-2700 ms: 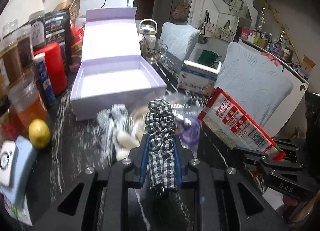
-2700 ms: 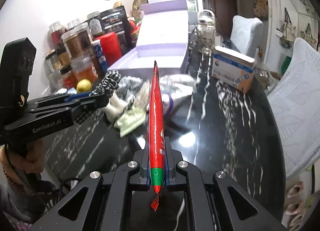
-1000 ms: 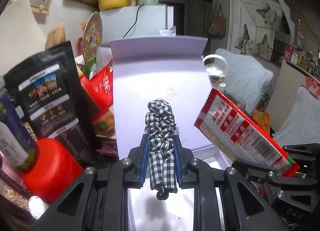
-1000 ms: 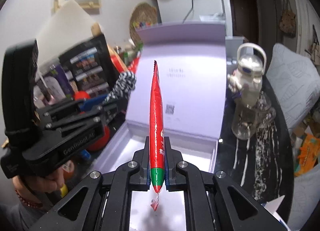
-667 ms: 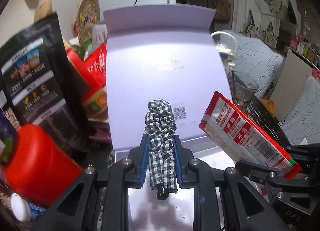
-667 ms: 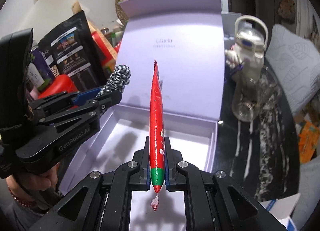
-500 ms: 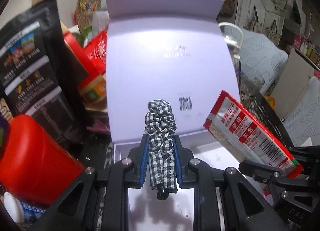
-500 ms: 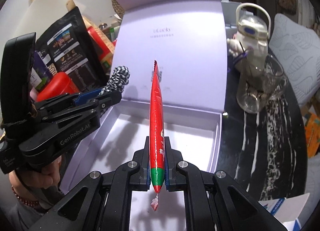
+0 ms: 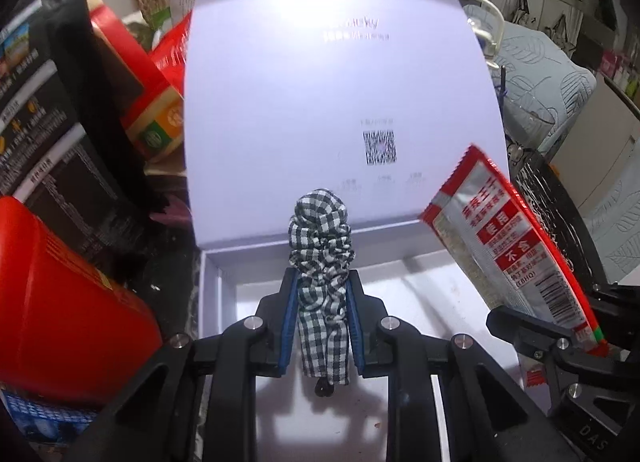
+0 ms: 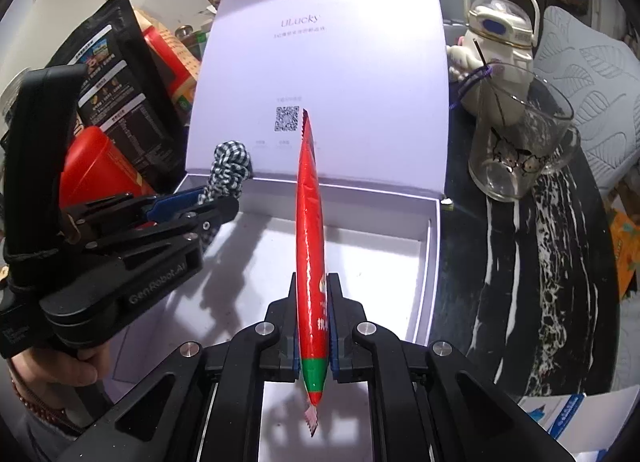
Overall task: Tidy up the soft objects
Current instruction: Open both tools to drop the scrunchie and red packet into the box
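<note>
My left gripper is shut on a black-and-white checked scrunchie and holds it over the open lilac box, near its back left corner. My right gripper is shut on a red snack packet, seen edge-on, above the middle of the same box. The packet's printed face shows in the left wrist view at the right. The left gripper and scrunchie show at the left of the right wrist view. The box's lid stands upright behind.
A red canister, black snack bags and red cartons crowd the box's left side. A glass mug and a clear kettle stand right of it on the black marble tabletop. A blue-and-white box lies near right.
Both grippers have carried their items from the table's front to above the open box and have come lower and closer over its floor. Both stay shut.
</note>
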A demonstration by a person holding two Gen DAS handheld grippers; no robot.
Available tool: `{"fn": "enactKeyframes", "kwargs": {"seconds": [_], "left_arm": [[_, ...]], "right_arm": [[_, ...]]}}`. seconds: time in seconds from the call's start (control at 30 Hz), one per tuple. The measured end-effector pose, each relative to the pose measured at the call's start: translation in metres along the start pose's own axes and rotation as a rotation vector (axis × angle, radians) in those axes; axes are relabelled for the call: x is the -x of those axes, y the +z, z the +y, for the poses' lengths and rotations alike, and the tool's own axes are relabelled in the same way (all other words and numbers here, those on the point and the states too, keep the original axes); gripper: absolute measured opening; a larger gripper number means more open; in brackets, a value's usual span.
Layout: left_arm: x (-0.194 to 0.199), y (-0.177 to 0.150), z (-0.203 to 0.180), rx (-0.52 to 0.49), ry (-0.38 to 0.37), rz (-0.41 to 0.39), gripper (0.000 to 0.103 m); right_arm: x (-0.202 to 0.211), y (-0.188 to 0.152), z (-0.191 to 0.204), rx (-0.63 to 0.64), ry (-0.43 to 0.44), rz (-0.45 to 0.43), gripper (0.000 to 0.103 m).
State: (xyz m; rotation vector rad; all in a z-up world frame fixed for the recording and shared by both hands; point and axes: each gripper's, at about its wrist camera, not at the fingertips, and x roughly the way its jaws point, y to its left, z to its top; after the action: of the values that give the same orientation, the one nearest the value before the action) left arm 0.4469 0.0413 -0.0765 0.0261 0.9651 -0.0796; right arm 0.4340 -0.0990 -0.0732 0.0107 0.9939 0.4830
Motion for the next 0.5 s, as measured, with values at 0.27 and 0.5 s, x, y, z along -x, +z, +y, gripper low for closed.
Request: {"fn": "enactKeyframes", "kwargs": {"seconds": [0.27,0.5], "left_arm": [[0.0,0.002,-0.002,0.003,0.013,0.012,0.024],[0.011,0.004,-0.007,-0.009,0.006,-0.022,0.062]], "right_arm": [[0.006,0.001,-0.002,-0.019,-0.049,-0.007,0.041],[0.021,0.002,-0.002,-0.025,-0.075,-0.035,0.052]]}}
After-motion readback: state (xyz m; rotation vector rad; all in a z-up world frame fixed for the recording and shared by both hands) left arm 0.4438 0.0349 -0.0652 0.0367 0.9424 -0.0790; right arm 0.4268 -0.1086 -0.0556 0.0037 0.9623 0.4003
